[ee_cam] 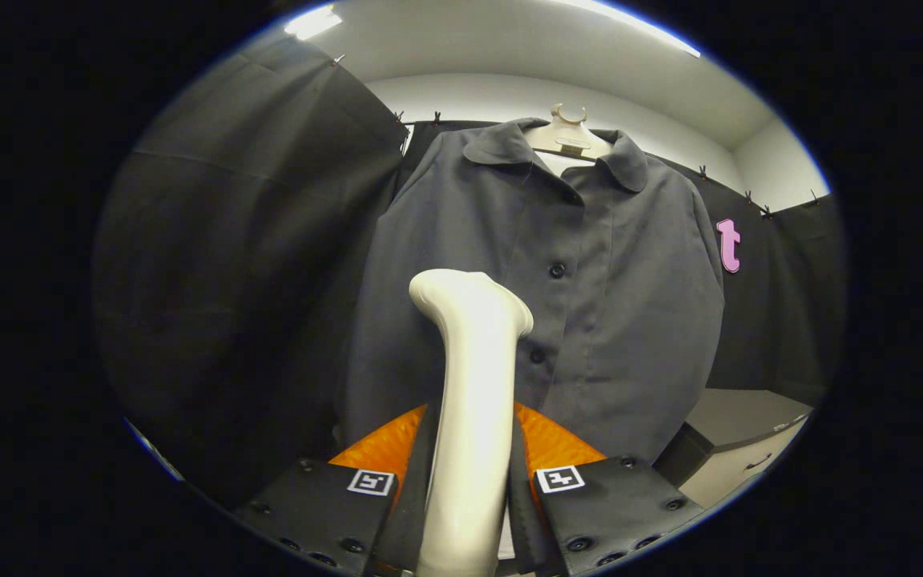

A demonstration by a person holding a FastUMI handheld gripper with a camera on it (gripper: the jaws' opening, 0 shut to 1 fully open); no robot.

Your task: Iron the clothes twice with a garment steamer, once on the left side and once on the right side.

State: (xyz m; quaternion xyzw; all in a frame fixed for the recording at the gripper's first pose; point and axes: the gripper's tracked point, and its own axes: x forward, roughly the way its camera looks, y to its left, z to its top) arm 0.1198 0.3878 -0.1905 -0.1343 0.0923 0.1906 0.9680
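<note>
In the gripper view, the gripper [471, 449] is clamped on the garment steamer [468, 401], its two fingers pressing the handle from either side so that the steamer stands upright between them. The steamer is a smooth, matte, cream-white plastic body: a tall rounded handle that narrows slightly upward and then flares and bends into a wider, blunt head above the fingertips. That head points forward toward the shirt [542, 288], which hangs just beyond the fingers, and it overlaps the left half of the shirt's front; whether the head touches the cloth cannot be told. The shirt is a dark grey woven garment with a soft, matte surface, a rounded flat collar, a buttoned placket running down its middle with small dark round buttons, and loose vertical folds in both front panels. It hangs on a pale, smooth hanger [567, 136] whose hook curves up above the collar. Beyond the fingers to the right and lower down stands a light-coloured cabinet [738, 449] with a flat top and a slim dark handle on its front.
</note>
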